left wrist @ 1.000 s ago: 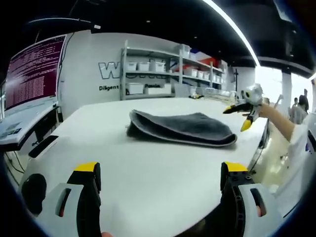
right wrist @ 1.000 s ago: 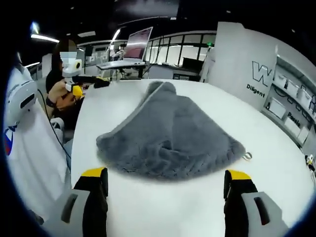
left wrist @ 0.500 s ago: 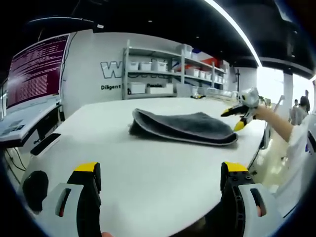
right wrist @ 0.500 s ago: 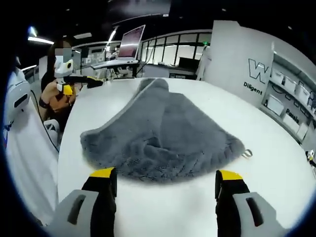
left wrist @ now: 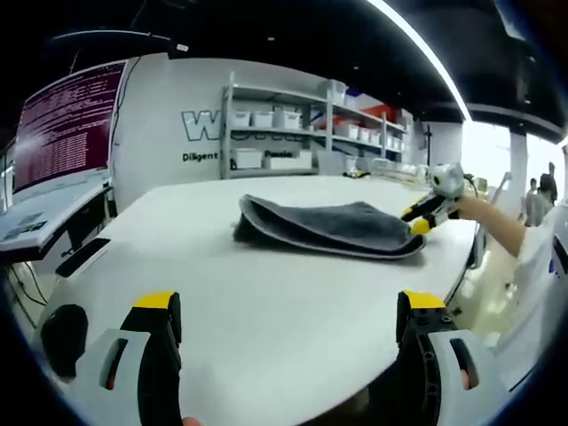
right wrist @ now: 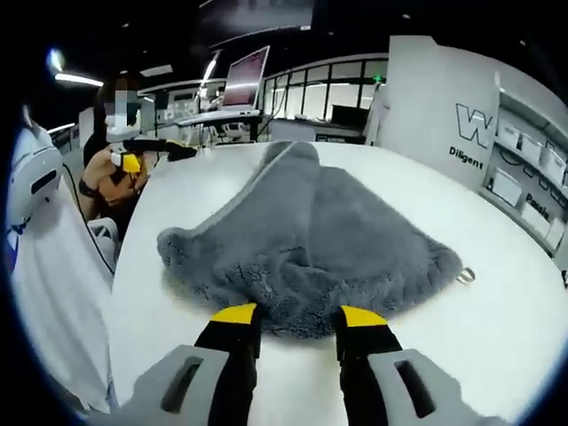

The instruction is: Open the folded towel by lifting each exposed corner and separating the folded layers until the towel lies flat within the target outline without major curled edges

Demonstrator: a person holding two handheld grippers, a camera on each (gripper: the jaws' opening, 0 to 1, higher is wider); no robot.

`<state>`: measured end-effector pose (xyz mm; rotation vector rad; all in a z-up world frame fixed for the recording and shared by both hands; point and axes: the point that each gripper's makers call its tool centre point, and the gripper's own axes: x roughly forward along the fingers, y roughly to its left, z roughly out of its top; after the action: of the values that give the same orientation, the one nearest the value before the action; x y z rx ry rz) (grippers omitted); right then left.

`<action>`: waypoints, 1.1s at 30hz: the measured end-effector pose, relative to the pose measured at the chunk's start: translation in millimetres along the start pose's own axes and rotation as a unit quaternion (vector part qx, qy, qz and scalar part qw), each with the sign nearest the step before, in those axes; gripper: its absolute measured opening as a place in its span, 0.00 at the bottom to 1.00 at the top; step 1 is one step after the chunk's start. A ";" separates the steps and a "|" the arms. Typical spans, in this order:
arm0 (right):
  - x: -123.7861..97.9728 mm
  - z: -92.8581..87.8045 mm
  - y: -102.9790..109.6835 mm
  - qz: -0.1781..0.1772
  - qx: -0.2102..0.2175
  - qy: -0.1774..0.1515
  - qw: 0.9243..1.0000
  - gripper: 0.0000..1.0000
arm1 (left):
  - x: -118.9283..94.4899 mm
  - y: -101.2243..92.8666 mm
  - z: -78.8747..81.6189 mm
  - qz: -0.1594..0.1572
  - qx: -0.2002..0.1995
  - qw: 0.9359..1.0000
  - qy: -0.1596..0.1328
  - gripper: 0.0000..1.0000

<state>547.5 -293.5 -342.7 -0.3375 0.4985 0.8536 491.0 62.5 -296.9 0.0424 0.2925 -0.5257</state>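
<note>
Item 1: grey towel [right wrist: 311, 240], folded, fleecy, with a paler sewn border; lies on the white table [left wrist: 266, 311] toward the edge nearest the right claw. Small loop tag [right wrist: 465, 276] projects from 1 corner and rests on the table. In the left gripper view the towel [left wrist: 328, 229] sits well across the table, its layers parted slightly at the folded side.

Item 2: right claw [right wrist: 293, 316], yellow-tipped, black jaws narrowed but with a gap between them, tips at the towel's near hem; whether fabric is pinched between them cannot be told. In the left gripper view the same claw [left wrist: 419, 222] meets the towel's corner by the table edge.

Item 3: left claw [left wrist: 288, 311], jaws spread wide apart, grasping nothing, over bare table near the edge, well apart from the towel. In the right gripper view it [right wrist: 146, 151] hangs at the table's far corner.

Item 4: background: shelving with white bins [left wrist: 293, 133], monitor with text [left wrist: 62, 124].
</note>
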 end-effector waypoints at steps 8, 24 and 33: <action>-0.2 -4.7 -8.2 -0.015 -0.008 0.018 1.000 0.17 | -0.1 1.3 -1.0 0.001 -0.002 1.000 0.000 0.99; -6.1 -12.1 -58.4 -0.104 -0.052 0.061 0.991 0.16 | 0.2 3.0 -1.8 0.003 -0.003 1.000 0.002 0.99; -7.3 -14.8 -88.6 -0.149 -0.052 0.069 0.985 0.16 | -0.5 2.0 -1.2 0.003 -0.003 1.000 0.002 0.99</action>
<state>608.7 -359.7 -343.5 -0.5558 0.5169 0.5676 491.2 64.6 -298.0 0.0382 0.2971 -0.5184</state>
